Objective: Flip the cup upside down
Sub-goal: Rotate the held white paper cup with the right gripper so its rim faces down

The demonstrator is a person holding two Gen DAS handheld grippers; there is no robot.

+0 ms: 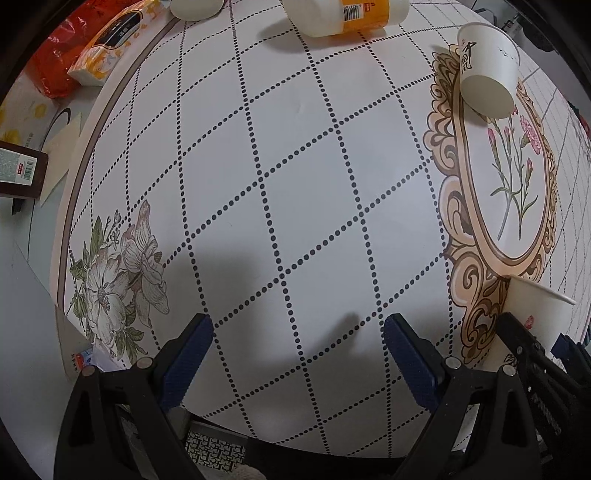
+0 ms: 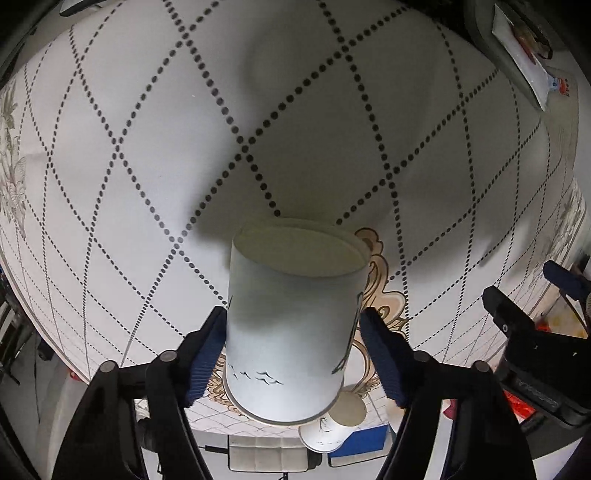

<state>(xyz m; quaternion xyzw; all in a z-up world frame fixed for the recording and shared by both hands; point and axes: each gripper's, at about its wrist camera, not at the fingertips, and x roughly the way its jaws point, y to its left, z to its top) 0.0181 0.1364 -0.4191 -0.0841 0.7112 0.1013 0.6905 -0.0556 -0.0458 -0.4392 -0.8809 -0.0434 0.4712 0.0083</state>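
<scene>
In the right wrist view a white paper cup (image 2: 291, 325) with small bird drawings sits between the blue pads of my right gripper (image 2: 293, 325), base pointing away from the camera, rim toward it, above the tablecloth. The pads stand close at both sides; contact is hard to judge. The same cup (image 1: 535, 317) shows at the lower right of the left wrist view with the right gripper's fingers (image 1: 524, 343) on it. My left gripper (image 1: 295, 354) is open and empty over the cloth. Another white cup (image 1: 487, 70) stands upside down far right.
The table (image 1: 295, 166) has a white cloth with dotted diamond lines and flower prints. At the far edge lie an orange-labelled white container (image 1: 343, 14), another white cup (image 1: 195, 9), a tissue pack (image 1: 110, 40) and a red bag (image 1: 55, 62). A dark box (image 1: 18, 170) lies left.
</scene>
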